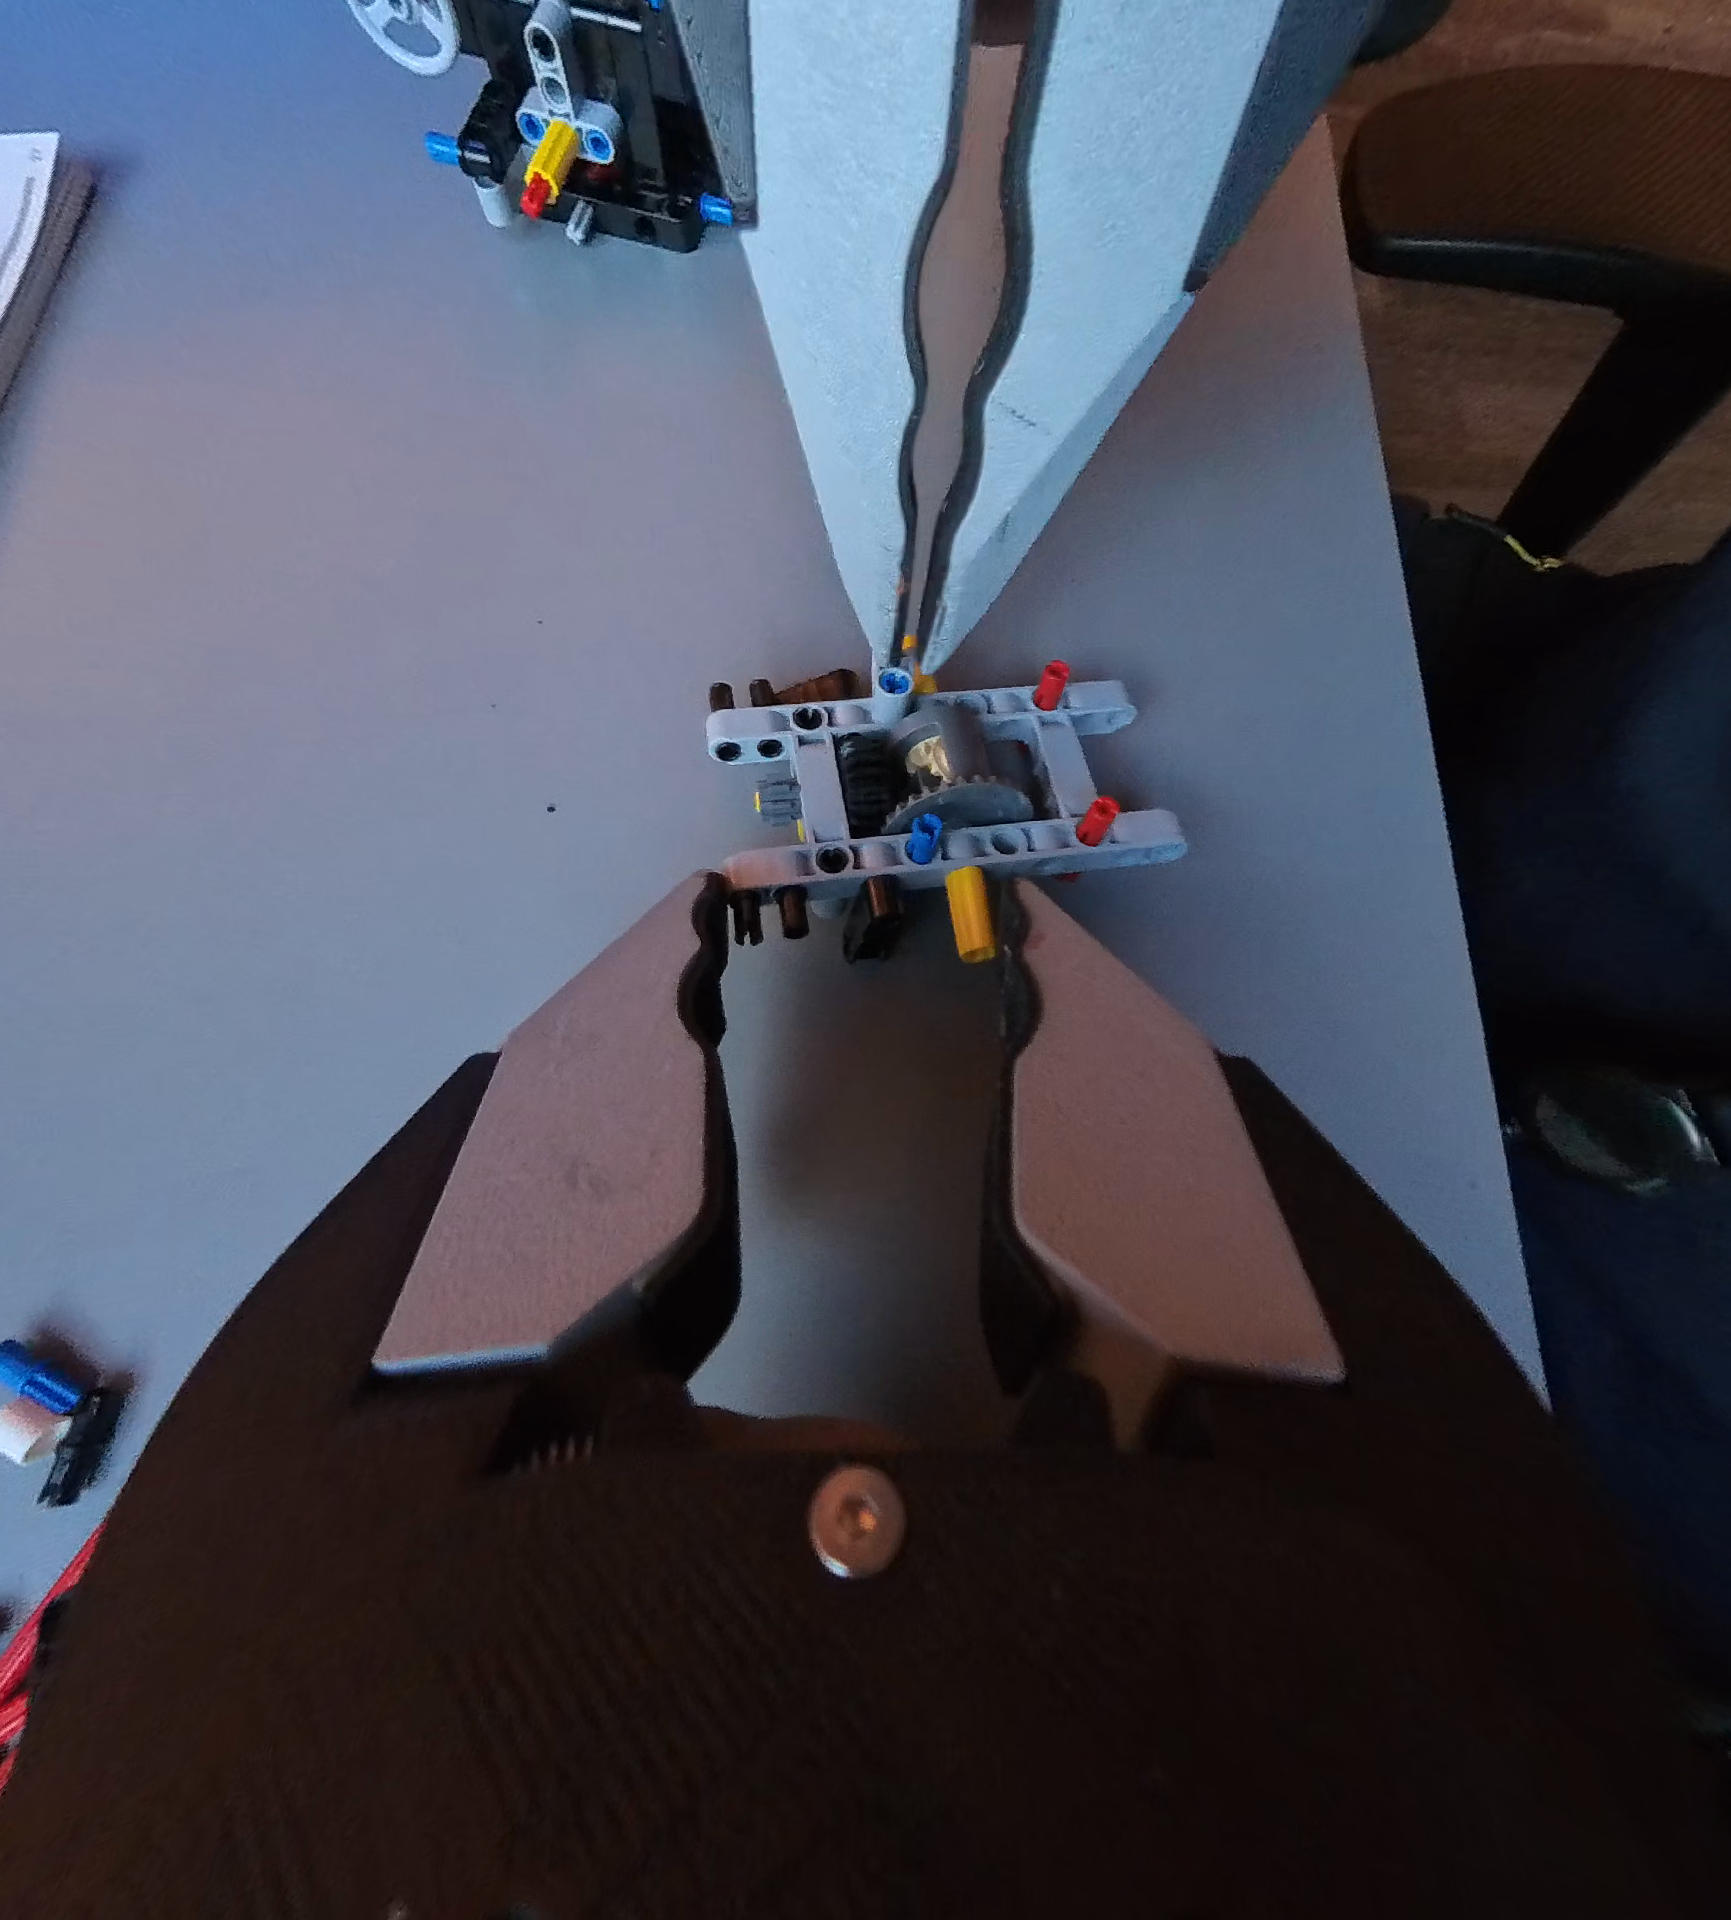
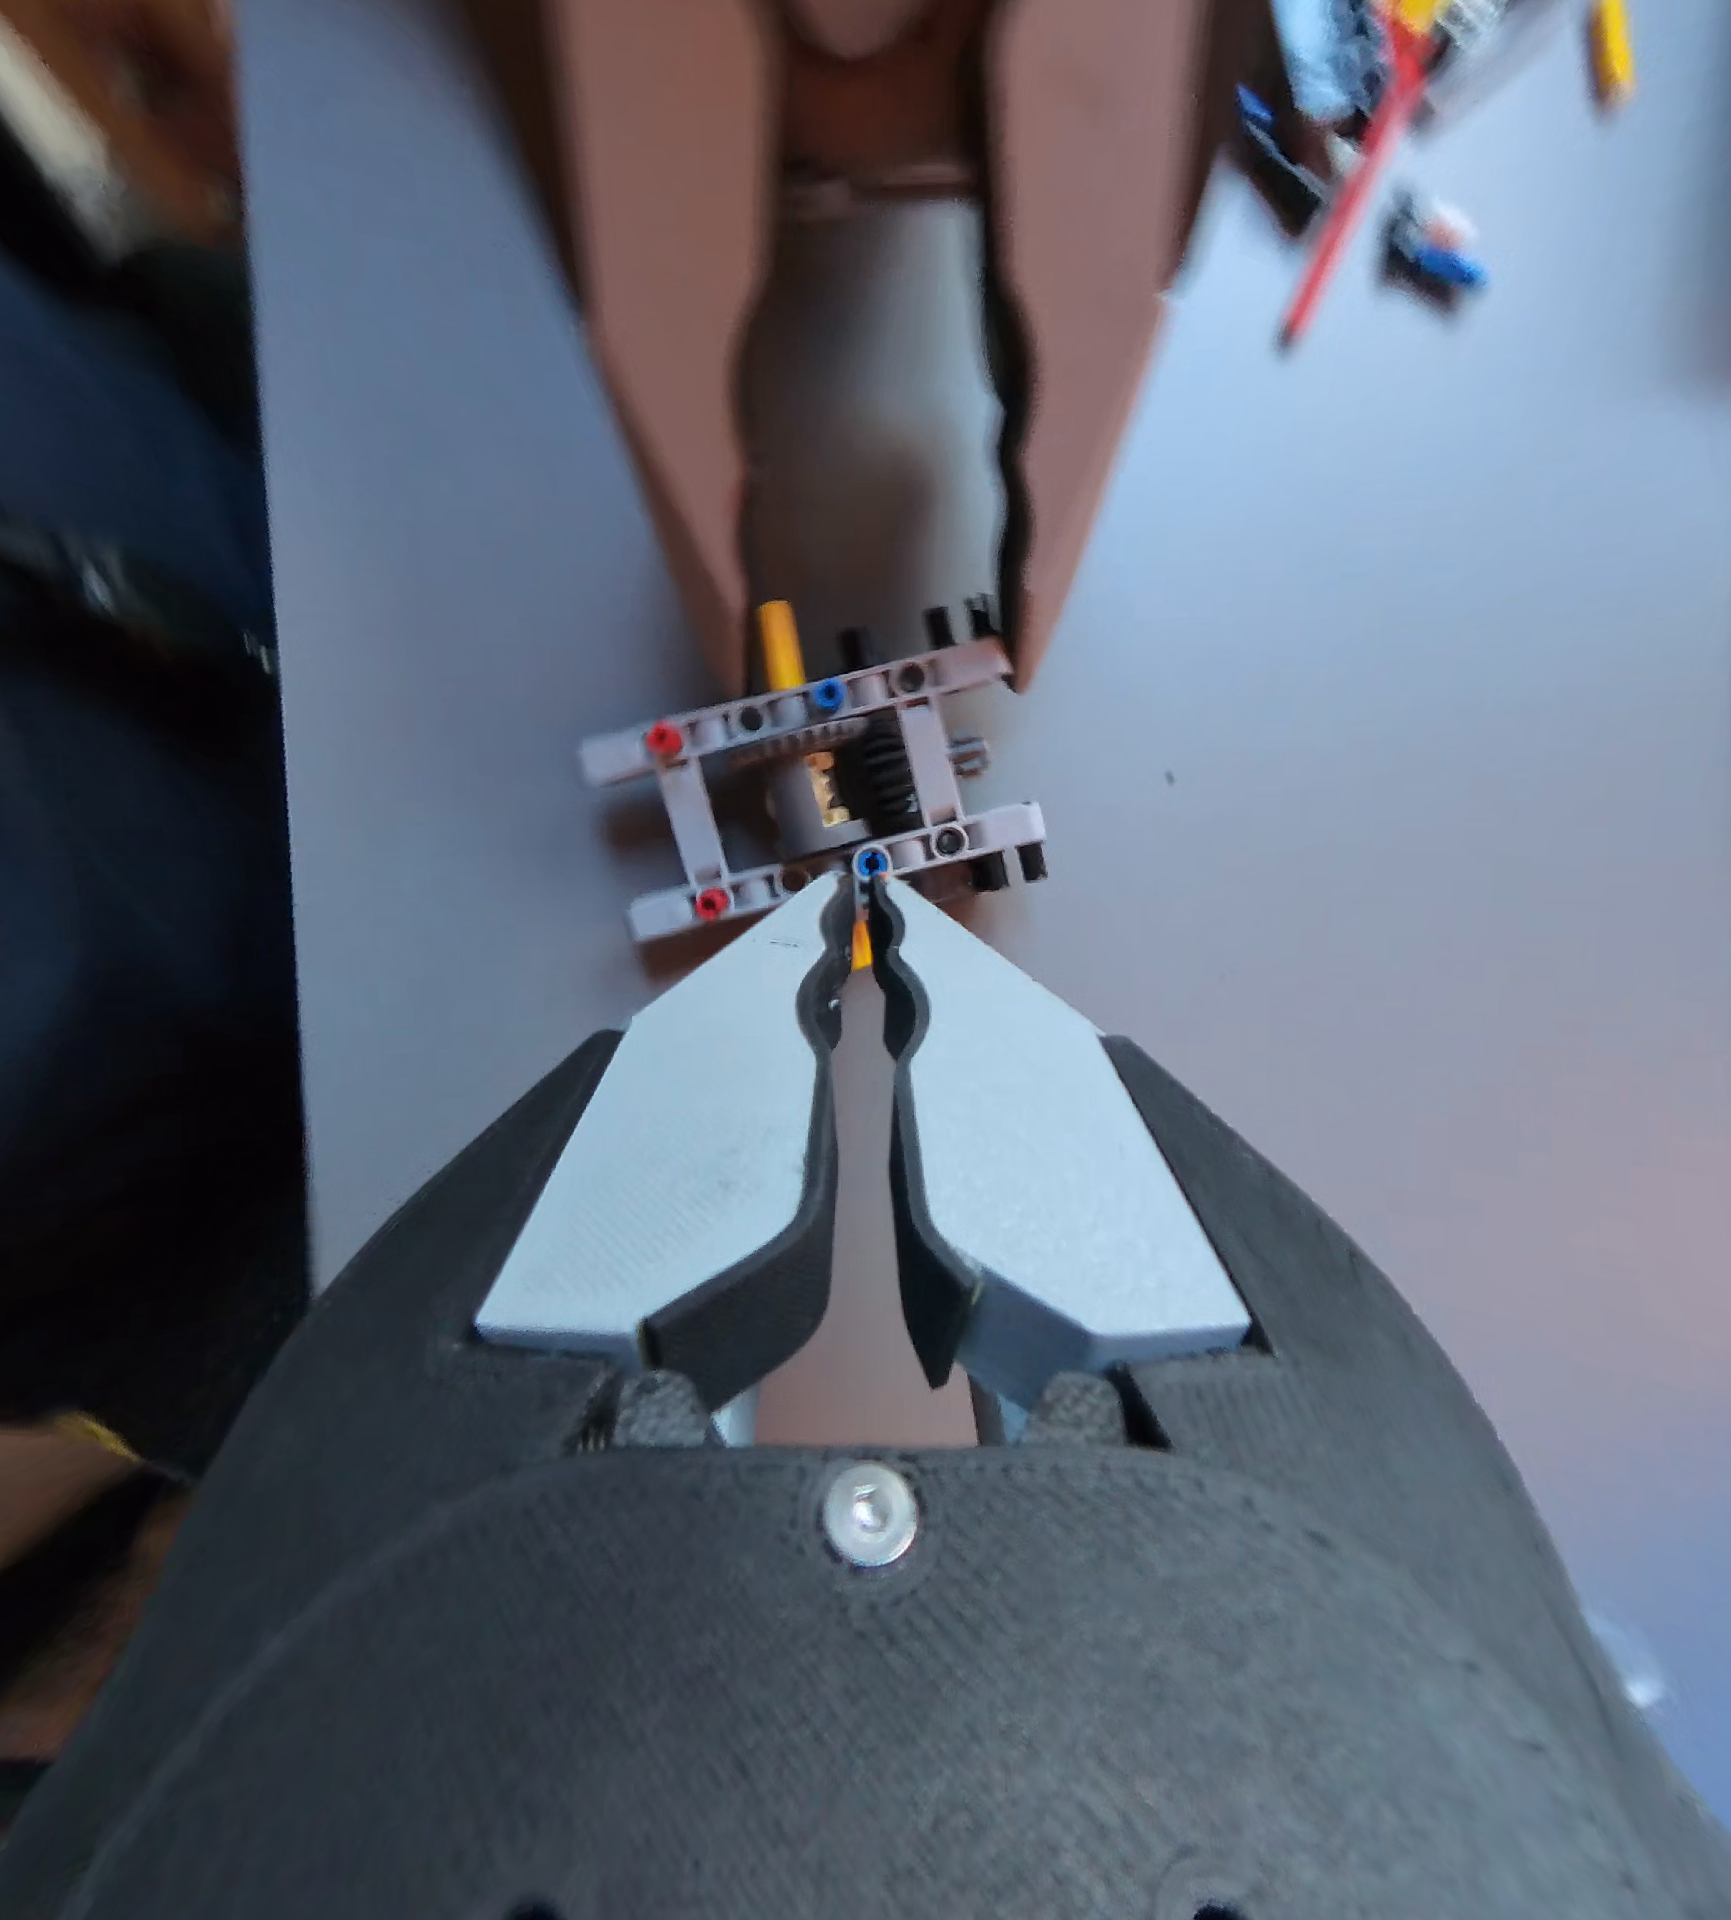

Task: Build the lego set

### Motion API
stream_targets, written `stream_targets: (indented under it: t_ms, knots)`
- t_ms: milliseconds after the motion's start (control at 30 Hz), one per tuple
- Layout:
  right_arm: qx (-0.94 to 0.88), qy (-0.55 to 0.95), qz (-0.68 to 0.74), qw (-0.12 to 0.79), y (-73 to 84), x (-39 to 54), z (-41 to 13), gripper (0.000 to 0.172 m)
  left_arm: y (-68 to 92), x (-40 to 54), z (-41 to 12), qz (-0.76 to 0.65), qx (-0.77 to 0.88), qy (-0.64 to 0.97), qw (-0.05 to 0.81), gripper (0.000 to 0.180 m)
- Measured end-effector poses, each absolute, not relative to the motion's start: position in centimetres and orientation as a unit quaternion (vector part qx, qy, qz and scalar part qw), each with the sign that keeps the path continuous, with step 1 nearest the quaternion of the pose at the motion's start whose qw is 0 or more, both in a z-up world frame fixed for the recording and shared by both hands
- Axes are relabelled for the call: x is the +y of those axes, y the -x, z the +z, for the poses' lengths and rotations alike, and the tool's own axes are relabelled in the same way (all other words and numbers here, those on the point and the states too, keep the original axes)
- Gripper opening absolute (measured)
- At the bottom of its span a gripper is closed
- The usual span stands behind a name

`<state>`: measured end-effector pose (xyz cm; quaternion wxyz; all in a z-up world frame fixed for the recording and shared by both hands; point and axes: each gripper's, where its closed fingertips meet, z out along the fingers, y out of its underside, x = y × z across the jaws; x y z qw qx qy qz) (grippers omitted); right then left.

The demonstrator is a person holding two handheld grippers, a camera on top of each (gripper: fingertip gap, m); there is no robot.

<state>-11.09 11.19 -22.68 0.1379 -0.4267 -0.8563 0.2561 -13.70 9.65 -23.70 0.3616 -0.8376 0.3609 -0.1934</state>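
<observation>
Left claw [image 1: 866,914]: my brown fingers stand apart at frame centre, tips against the near beam of the grey gear frame [image 1: 944,774]; a yellow axle [image 1: 972,912] and dark pins lie between them, not pinched.
Right claw [image 2: 866,914]: my pale fingers are pressed together on a thin yellow axle end [image 2: 860,943], just below the blue pin [image 2: 871,861].
Frame: flat on the grey table [image 1: 321,623], centre of both views.
Risk: the thin grip could slip; a sideways push may skid the unclamped frame.

Grey frame [image 1: 944,774]; red, blue pins; possibly tan gear.
</observation>
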Motion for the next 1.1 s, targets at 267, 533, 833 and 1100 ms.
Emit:
stream_targets:
  t_ms: [267, 533, 833, 1100]
  knots:
    - [-0.889, 0.363, 0.247, 0.133, 11.1, 11.1, -22.7, 0.004, 13.9, 9.7, -23.7, -0.198, 0.363, 0.838, 0.355, 0.050]
    - [-0.894, 0.352, 0.242, 0.136, 11.3, 11.2, -23.5, 0.006, 14.0, 9.5, -23.7, -0.195, 0.370, 0.837, 0.353, 0.049]
    - [-0.939, 0.260, 0.195, 0.111, 11.2, 11.2, -23.6, 0.006, 13.8, 9.4, -23.7, -0.210, 0.370, 0.836, 0.347, 0.050]
    - [-0.864, 0.382, 0.279, 0.175, 11.9, 12.7, -20.9, 0.024, 19.2, 9.2, -17.8, -0.183, 0.279, 0.844, 0.421, 0.074]
